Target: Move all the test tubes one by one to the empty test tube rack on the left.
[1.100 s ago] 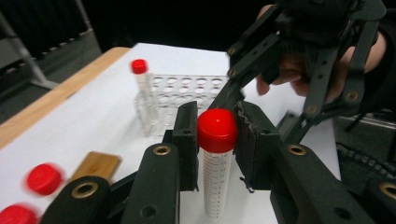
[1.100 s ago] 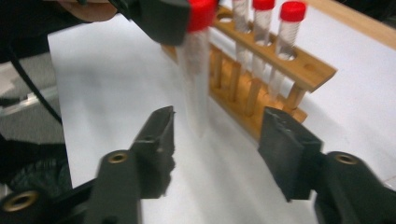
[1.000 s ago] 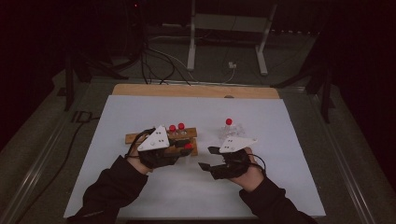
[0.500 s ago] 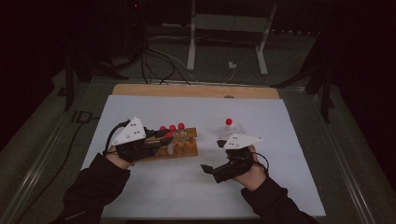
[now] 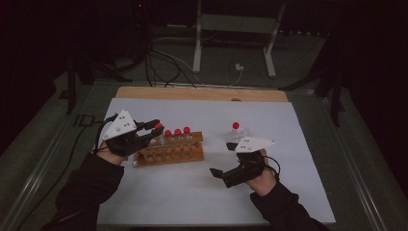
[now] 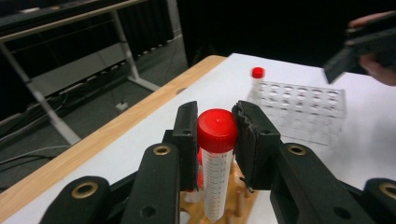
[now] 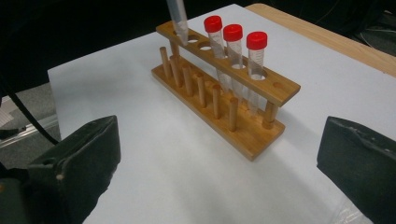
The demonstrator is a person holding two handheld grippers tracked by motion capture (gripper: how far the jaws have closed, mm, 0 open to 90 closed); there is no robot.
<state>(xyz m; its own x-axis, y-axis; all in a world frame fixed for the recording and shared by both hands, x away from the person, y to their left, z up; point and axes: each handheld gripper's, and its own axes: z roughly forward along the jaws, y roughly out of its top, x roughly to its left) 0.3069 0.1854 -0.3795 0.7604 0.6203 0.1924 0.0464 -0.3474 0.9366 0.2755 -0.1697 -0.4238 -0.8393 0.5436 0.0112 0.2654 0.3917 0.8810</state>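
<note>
Tube [image 6: 216,158] now lifted off the wooden rack [image 5: 169,153] at 9 o'clock, left fingers [image 6: 187,135] clamped on it; right fingers [image 7: 74,163] just opened wide, empty, so it's probably headed to the clear rack [image 6: 299,109].

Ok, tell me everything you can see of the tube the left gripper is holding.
The red-capped tube is a clear plastic centrifuge tube with printed graduation marks down its side and a red screw cap. It stands about upright, and it looks empty. The left gripper is shut on it, its black pads pressing the cap and upper body from both sides. In the right gripper view the tube's tapered tip sits at an end hole of the wooden rack, beside three more capped tubes; whether it touches the rim is unclear.
</note>
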